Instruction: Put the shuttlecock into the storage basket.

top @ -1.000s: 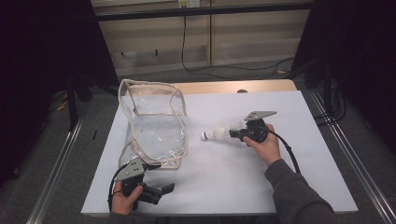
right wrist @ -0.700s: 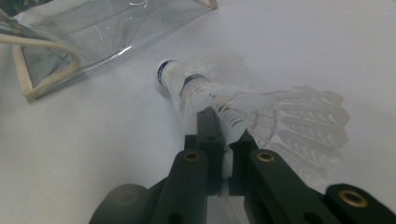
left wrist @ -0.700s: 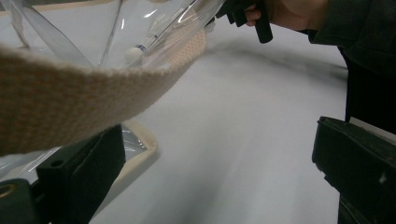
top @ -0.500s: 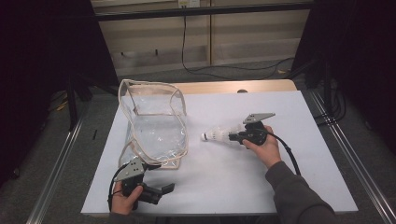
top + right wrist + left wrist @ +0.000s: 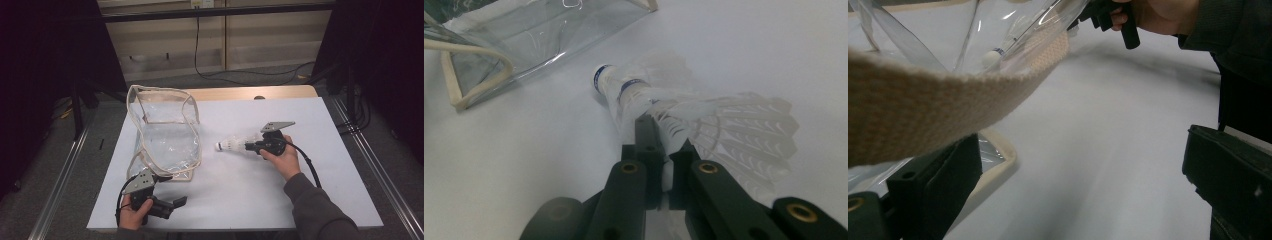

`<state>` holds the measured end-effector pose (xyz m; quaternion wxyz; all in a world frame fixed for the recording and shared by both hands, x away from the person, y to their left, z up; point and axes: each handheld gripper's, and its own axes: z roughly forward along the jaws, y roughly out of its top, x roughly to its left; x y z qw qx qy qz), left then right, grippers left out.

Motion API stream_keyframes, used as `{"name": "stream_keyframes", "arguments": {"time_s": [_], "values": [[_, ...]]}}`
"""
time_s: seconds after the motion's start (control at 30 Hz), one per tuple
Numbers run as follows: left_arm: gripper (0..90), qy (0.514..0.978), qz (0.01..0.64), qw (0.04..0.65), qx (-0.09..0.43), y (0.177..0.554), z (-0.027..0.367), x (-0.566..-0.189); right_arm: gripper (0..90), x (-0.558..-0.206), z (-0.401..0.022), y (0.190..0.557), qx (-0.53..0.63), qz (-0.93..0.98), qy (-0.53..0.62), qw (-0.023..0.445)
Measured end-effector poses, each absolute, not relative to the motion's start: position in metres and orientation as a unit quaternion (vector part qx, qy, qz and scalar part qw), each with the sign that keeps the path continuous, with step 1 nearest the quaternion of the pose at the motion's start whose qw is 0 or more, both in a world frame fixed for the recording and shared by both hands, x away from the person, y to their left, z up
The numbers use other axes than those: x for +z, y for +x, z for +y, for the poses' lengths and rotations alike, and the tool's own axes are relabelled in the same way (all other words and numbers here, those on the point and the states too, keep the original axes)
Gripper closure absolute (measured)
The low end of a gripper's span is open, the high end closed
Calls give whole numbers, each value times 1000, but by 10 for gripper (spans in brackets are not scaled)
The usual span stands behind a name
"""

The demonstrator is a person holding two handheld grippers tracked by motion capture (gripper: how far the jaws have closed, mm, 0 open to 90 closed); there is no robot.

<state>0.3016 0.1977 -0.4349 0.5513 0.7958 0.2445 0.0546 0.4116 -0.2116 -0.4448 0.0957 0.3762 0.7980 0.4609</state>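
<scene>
The right gripper (image 5: pixel 250 146), at centre right of the high view, has its jaws clamped on the feather skirt of a shuttlecock (image 5: pixel 231 145), which lies on the white table (image 5: pixel 310 190) with its cork pointing left toward the clear bag (image 5: pixel 165 135). The left gripper (image 5: pixel 175 204), at lower left, has its jaws apart; the bag's woven strap (image 5: pixel 923 105) seems to pass over one jaw, though contact is unclear.

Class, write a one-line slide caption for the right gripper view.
The right gripper, shut on white shuttlecocks, holds them near a clear bag.
</scene>
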Motion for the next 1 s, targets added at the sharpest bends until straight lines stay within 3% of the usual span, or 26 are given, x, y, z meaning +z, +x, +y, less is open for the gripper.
{"name": "stream_keyframes", "arguments": {"time_s": [1.0], "values": [[26, 795, 245, 552, 54, 302, 198, -435, 882, -447, -203, 418, 467, 798, 370, 87]]}}
